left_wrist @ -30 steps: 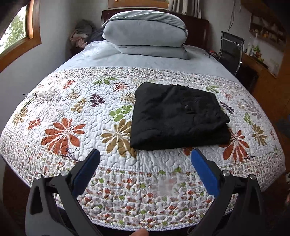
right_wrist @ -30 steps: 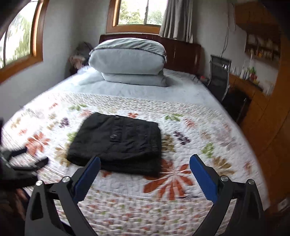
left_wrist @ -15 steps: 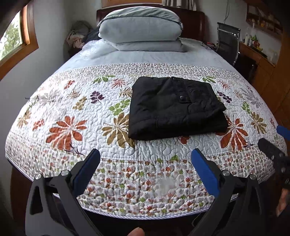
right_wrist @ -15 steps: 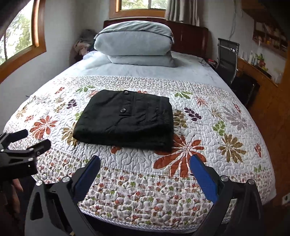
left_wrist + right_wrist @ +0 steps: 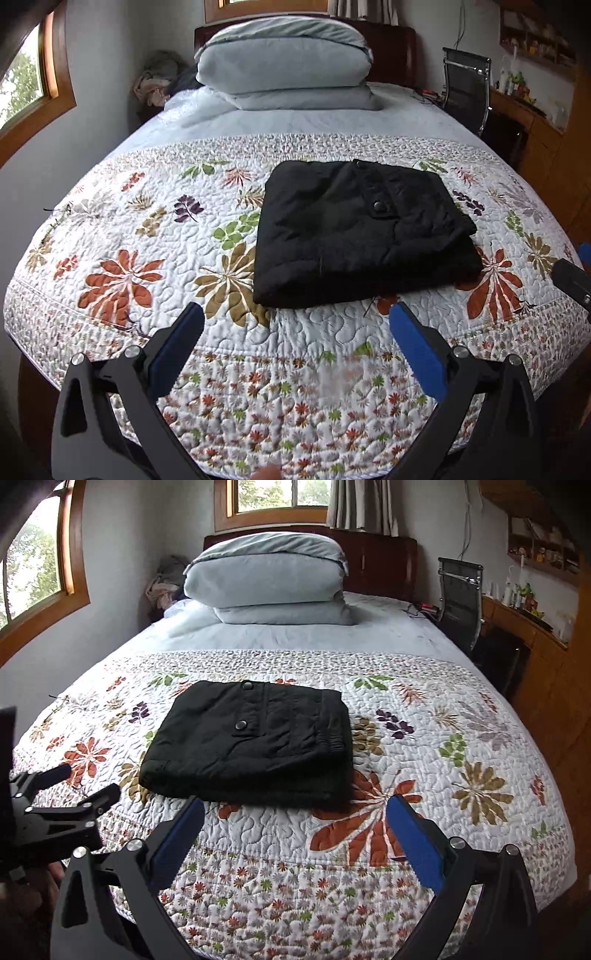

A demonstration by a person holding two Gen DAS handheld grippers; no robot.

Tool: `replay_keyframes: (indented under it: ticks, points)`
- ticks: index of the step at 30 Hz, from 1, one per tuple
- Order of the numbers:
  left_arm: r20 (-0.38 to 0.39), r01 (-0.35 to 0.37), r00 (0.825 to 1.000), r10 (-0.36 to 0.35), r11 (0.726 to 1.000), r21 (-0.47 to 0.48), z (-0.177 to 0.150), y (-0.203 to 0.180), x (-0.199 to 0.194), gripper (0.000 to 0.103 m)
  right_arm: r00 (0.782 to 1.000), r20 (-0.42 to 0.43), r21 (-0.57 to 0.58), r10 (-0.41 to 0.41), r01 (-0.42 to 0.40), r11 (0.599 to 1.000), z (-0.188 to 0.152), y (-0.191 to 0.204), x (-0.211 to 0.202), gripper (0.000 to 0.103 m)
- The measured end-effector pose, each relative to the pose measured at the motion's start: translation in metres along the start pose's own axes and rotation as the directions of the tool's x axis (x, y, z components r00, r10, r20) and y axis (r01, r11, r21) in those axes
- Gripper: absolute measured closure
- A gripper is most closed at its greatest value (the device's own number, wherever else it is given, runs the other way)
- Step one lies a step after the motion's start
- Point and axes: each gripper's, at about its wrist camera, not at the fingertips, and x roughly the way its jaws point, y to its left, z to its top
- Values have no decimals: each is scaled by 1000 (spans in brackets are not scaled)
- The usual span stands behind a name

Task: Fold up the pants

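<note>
Lying folded in a thick square on the quilted bed (image 5: 155, 206), the black pants (image 5: 354, 232) look soft, floppy and light, best pinched at the near layered edge, while the left claw (image 5: 295, 325) and right claw (image 5: 295, 812) hover apart, empty.

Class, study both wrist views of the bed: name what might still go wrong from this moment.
1. The folded black pants lie thick and stacked on the floral quilt; the upper layers may slide or spring open.
2. Both tongs, left and right, hang open near the bed's foot edge; a careless pass might catch the quilt and drag the pants askew.
</note>
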Motion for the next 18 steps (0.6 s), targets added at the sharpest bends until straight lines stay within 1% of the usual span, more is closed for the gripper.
replay_keyframes:
  ticks: [1, 3, 4, 9, 11, 14, 18]
  points:
    - [-7, 17, 1000, -17, 1000, -1, 0, 1, 4, 3, 1000, -4, -7, 10, -10, 1000, 0, 0, 4, 4]
    - [-9, 23, 1000, -23, 1000, 11, 0, 1, 9, 3, 1000, -2, -25, -1, 1, 1000, 0, 1, 9, 4]
    - [0, 24, 1000, -24, 1000, 12, -1, 2, 9, 3, 1000, 1, -39, -10, 10, 999, 0, 2, 12, 4]
    - [31, 70, 997, -70, 997, -14, -4, 12, 8, 3, 1000, -9, -34, 7, -8, 999, -1, 3, 25, 4]
    - [36, 58, 998, -58, 998, -9, -5, 13, 11, 3, 1000, -3, -35, 11, -11, 999, -2, 4, 29, 4]
    - [80, 45, 996, -44, 999, -11, -9, 14, 9, 3, 1000, 4, -33, 20, -20, 999, -3, 8, 32, 4]
    - [83, 37, 996, -36, 999, -12, -14, 13, 11, 3, 999, 7, -20, 39, -39, 999, -7, 15, 35, 4]
